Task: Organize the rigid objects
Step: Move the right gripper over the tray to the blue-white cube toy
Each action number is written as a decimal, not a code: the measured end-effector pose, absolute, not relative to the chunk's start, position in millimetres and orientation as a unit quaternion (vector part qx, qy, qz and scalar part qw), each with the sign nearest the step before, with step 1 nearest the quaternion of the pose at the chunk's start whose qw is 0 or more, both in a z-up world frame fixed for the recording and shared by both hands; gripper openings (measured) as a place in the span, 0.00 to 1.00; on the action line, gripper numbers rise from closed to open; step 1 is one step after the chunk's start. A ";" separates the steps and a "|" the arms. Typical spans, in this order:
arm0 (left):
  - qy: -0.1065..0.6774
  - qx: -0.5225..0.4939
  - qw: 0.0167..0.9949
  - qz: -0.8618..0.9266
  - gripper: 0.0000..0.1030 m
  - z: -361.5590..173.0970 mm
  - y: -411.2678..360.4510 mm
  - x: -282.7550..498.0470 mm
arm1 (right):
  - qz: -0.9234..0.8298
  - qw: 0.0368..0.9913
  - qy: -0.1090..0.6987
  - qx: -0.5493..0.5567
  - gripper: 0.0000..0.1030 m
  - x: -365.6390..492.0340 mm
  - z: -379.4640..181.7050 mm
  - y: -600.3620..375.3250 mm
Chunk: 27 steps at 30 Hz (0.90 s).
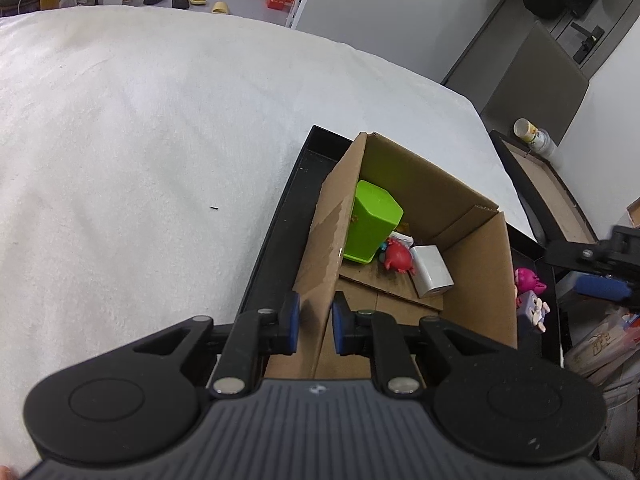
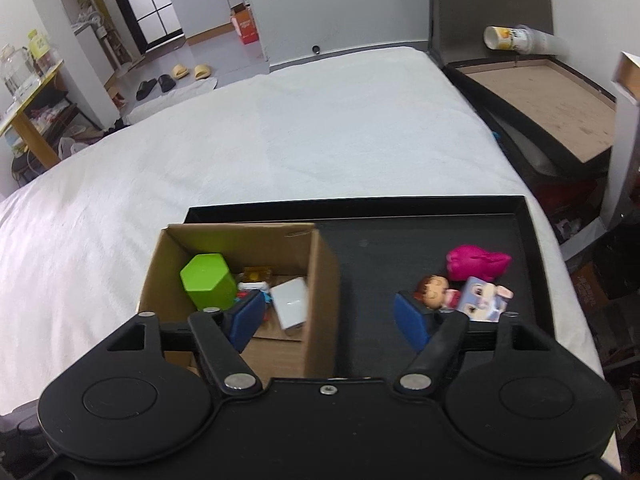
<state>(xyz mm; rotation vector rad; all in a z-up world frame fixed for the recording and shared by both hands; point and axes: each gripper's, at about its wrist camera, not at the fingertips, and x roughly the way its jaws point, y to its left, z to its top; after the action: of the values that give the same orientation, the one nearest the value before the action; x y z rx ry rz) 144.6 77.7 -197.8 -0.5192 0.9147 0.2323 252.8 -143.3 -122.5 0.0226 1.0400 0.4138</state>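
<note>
An open cardboard box stands in a black tray on the white bed. In it lie a green hexagonal cup, a red toy and a white block. My left gripper is shut on the box's left wall. My right gripper is open and empty above the box's right wall. On the tray right of the box lie a pink toy, a small doll and a blue figure box.
The white bed spreads to the left and beyond. A dark open case with a brown inside and a paper cup stack lie at the right. Clutter sits on the floor to the right.
</note>
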 end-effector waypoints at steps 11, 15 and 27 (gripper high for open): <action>0.433 -0.246 0.860 0.113 0.15 -197.2 76.4 144.7 | 0.178 0.844 0.503 0.048 0.76 257.2 -139.9 -185.2; 0.437 -0.245 0.858 0.113 0.15 -196.4 77.3 146.1 | 0.179 0.844 0.503 0.057 0.81 258.0 -143.0 -197.3; 0.441 -0.238 0.857 0.122 0.14 -196.9 75.3 148.8 | 0.139 0.843 0.504 0.126 0.85 264.4 -174.8 -237.9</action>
<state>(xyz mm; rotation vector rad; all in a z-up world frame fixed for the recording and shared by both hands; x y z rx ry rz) 148.8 75.3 -196.9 -0.5000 0.9267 0.2555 264.4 -237.9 -174.8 0.2664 1.0646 0.2946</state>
